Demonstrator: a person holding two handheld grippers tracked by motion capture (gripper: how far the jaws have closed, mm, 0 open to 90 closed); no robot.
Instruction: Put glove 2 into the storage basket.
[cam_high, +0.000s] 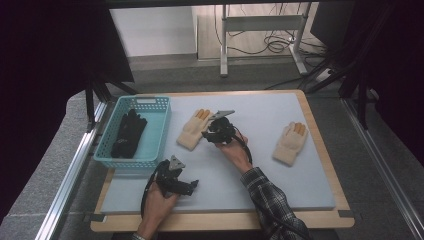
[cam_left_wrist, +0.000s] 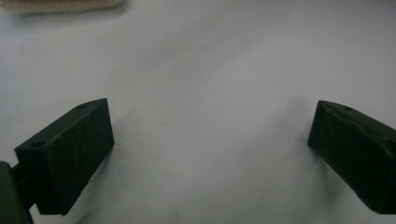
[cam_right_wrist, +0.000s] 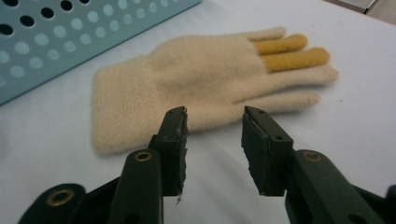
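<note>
A cream knitted glove (cam_high: 192, 130) with two yellow fingers lies flat on the pale mat beside the teal basket (cam_high: 159, 131). My right gripper (cam_high: 207, 134) hovers at its lower edge, open, and nothing sits between the jaws. In the right gripper view the glove (cam_right_wrist: 196, 79) lies just beyond the right gripper (cam_right_wrist: 215, 126). A second cream glove (cam_high: 290, 142) lies at the right of the mat. My left gripper (cam_high: 192, 186) rests low near the front of the mat, open wide. In its own view the left gripper (cam_left_wrist: 210, 140) has bare mat between its jaws.
The teal basket (cam_right_wrist: 70, 37) holds a pair of black gloves (cam_high: 128, 134). The pale mat (cam_high: 260, 175) covers a wooden board. A strip of cream glove (cam_left_wrist: 65, 4) shows at the top left of the left gripper view. Dark frame rails run along both sides.
</note>
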